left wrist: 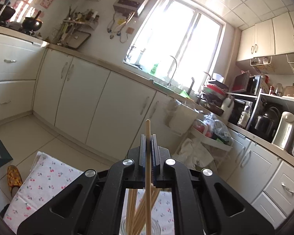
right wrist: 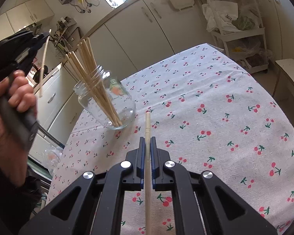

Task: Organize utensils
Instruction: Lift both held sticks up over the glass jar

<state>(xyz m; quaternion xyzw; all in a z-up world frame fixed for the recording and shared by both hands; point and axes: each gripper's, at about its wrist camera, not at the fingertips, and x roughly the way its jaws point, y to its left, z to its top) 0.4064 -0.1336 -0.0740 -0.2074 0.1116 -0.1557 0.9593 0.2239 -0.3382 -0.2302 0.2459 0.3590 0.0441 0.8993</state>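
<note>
Right wrist view, near to far: the right gripper (right wrist: 146,140) has its jaws closed on a single wooden chopstick (right wrist: 147,168), whose tip reaches forward above the cherry-print tablecloth (right wrist: 215,101). Just beyond the tip, left of centre, a clear glass jar (right wrist: 107,101) stands on the cloth near the table's left edge and holds a bundle of chopsticks (right wrist: 92,74) leaning leftward out of its mouth. At far left a hand (right wrist: 11,98) grips the left gripper (right wrist: 42,37), raised above the jar and closed on another chopstick (right wrist: 44,62) that hangs downward, clear of the jar. The cloth to the right of the jar is bare as far as the far table edge; beyond stand white cabinets (right wrist: 147,29) and a shelf trolley (right wrist: 243,25). The left wrist view shows the same closed jaws, with the jar below them.
</note>
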